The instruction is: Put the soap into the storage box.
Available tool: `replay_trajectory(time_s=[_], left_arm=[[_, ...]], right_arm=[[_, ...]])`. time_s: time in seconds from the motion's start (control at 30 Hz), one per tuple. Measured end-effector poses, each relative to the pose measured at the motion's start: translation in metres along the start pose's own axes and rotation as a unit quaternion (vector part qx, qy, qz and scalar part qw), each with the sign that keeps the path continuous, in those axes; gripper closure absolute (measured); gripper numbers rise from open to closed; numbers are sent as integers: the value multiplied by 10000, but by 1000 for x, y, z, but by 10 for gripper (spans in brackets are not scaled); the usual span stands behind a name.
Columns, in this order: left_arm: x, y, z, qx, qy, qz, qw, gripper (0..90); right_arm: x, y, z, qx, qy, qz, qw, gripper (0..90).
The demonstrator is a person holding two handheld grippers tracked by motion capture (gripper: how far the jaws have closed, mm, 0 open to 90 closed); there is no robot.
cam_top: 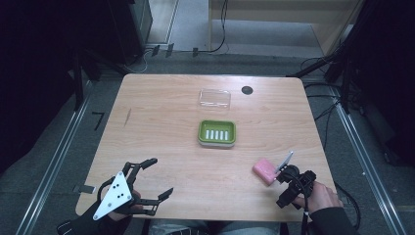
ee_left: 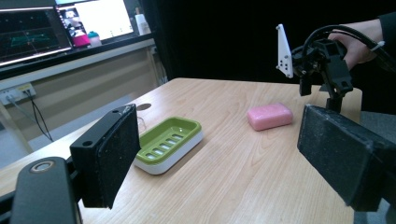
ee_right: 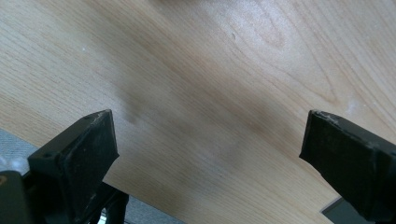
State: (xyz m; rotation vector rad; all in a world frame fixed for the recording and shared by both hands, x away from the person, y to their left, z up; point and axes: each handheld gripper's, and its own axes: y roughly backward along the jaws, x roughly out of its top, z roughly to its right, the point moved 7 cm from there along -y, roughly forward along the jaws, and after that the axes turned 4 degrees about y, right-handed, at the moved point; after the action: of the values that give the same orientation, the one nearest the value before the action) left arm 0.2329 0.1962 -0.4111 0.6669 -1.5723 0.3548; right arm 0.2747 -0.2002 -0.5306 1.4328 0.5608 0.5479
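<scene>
A: Where the table's [cam_top: 161,147] near edge cuts the high view, how much is seen of the left gripper [cam_top: 154,178]?

B: Its jaws are spread wide over bare wood and nothing is held; the hand behind it is largely hidden under the grey plate and cut off by the frame. In the left gripper view both pads are seen far apart, with the soap [ee_left: 270,116] and dish [ee_left: 169,142] lying between them farther off.

A: And the right gripper [cam_top: 286,188]?

B: It is tilted down near the front right edge, just beside the soap [cam_top: 265,171]. Its jaws are hard to make out from above, but in the right gripper view they are seen wide apart with only blurred wood grain between them. Nothing is gripped.

A: Farther back?

B: The green dish [cam_top: 217,133] is set mid-table, well apart from the soap. Beyond it a clear lid [cam_top: 215,98] lies, faint against the wood, and a dark round hole [cam_top: 247,90] is seen beside it.

A: Any writing?

B: None can be read; the screens [ee_left: 35,32] are too blurred.
</scene>
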Motion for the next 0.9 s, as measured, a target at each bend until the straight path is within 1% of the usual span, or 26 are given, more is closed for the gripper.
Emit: replay_trajectory(time_s=[0.1,0.3,0.37,0.47,0.57,0.67,0.77,0.87,0.9], left_arm=[[0,0,1,-20,-21,-8,10000,135],[0,0,1,-54,-54,-14,10000,135],[0,1,1,-51,-37,3,10000,136],[0,1,2,-52,-45,3,10000,135],[0,1,2,-60,-58,-6,10000,135],[0,1,2,-72,-63,-7,10000,135],[0,1,2,-78,-73,0,9999,135],[0,1,3,-108,-94,-1,9999,135],[0,1,3,-109,-101,-5,9999,136]], right_arm=[[-1,0,0,-3,34,-37,10000,40],[0,0,-1,-22,11,-46,10000,40],[1,1,0,-40,49,15,10000,40],[2,2,-1,-39,18,64,10000,40],[4,3,-1,-53,101,157,9998,40],[6,4,-1,-67,99,210,9997,40],[7,5,-1,-84,176,265,9995,40],[9,7,-1,-118,139,326,9993,40],[10,8,-1,-129,169,360,9991,40]])
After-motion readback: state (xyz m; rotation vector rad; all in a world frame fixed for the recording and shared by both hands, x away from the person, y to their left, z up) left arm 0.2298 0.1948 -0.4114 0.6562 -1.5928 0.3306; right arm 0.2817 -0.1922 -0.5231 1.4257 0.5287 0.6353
